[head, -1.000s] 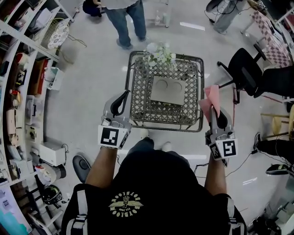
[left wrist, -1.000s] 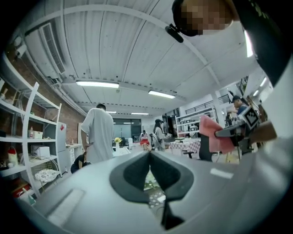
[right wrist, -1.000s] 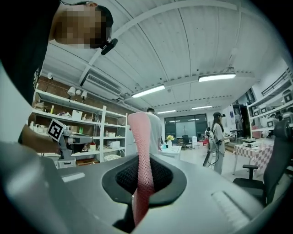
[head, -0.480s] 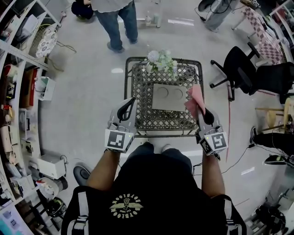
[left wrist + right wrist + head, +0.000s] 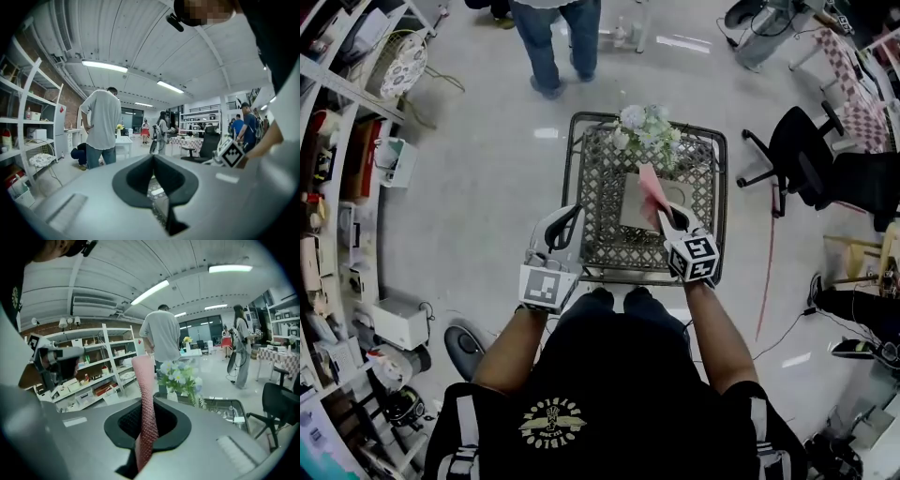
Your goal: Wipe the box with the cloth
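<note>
Two grippers were held out over a small wicker tabletop (image 5: 600,187) in a metal frame, with shelving (image 5: 337,141) running along the left side of the room. The left gripper (image 5: 572,212) hung over the near left corner of the tabletop. Seen along its jaws, the left gripper (image 5: 153,158) had its tips pressed together with nothing between them. A little right of the tabletop's centre lay the flat pale box (image 5: 631,206).

The pink cloth (image 5: 650,187) stood up over the middle of the box. Its lower end was pinched in the right gripper (image 5: 662,212), which reached in from the near edge. I could not tell whether the cloth touched the box. Along that gripper's jaws, the right gripper (image 5: 145,404) was clamped on the cloth (image 5: 144,380), which rose from the jaws as a narrow upright strip.

A bunch of pale flowers (image 5: 645,127) sat at the far edge of the tabletop. A person in jeans (image 5: 551,37) stood on the floor beyond it. A black office chair (image 5: 797,155) stood off to the right.
</note>
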